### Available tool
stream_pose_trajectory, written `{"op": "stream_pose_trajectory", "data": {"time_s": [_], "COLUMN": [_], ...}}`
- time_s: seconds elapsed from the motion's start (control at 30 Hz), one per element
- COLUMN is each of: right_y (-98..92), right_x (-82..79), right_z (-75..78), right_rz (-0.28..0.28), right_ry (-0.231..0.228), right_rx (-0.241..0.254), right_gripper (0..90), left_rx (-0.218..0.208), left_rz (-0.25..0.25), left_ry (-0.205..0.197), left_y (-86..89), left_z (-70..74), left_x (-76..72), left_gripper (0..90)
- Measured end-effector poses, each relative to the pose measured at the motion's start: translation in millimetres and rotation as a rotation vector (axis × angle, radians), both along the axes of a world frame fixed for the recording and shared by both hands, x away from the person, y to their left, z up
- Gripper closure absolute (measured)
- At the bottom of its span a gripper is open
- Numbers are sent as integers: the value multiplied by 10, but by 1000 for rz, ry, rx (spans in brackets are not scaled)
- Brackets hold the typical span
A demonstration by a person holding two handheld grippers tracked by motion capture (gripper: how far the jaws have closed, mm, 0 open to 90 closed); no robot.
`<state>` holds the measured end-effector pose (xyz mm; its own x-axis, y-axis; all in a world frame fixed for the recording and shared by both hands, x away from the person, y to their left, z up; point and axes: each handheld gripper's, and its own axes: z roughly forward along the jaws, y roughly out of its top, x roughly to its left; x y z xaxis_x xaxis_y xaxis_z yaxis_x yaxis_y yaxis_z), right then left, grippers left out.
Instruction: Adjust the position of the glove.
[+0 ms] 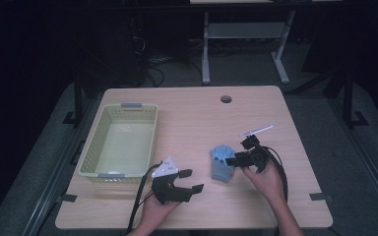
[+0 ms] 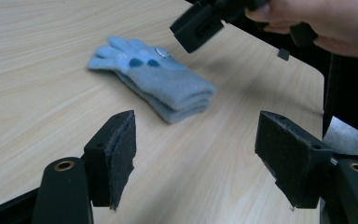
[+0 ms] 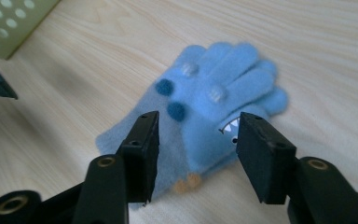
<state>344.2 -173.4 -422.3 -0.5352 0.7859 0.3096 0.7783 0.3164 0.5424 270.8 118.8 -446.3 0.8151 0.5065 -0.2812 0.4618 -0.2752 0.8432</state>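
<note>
Both forearms come in from the near edge of the table, each hand wrapped around the grip of its gripper. The left hand point(image 1: 158, 209) holds the left gripper point(image 1: 191, 180) low and close to that edge, aimed rightward and slightly away, its grey three-cornered plate on top and its cable trailing back past the wrist. Its jaws stand wide apart with nothing between them. The right hand point(image 1: 265, 178) reaches farther forward and holds the right gripper point(image 1: 235, 158) pointing left, cable looping over the wrist. In the right gripper view its jaws are parted, pads pressing on nothing.
</note>
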Motion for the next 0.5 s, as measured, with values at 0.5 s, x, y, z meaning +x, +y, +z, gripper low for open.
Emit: {"op": "stream_pose_trajectory", "data": {"time_s": [0.5], "right_y": [-202], "right_x": [-96], "right_z": [-187], "right_rz": [-89], "right_ry": [21], "right_rx": [134], "right_gripper": [411], "left_rx": [-9], "left_rz": [123], "left_ry": [220], "left_y": [-270], "left_z": [-23], "left_x": [397], "left_gripper": [309]}}
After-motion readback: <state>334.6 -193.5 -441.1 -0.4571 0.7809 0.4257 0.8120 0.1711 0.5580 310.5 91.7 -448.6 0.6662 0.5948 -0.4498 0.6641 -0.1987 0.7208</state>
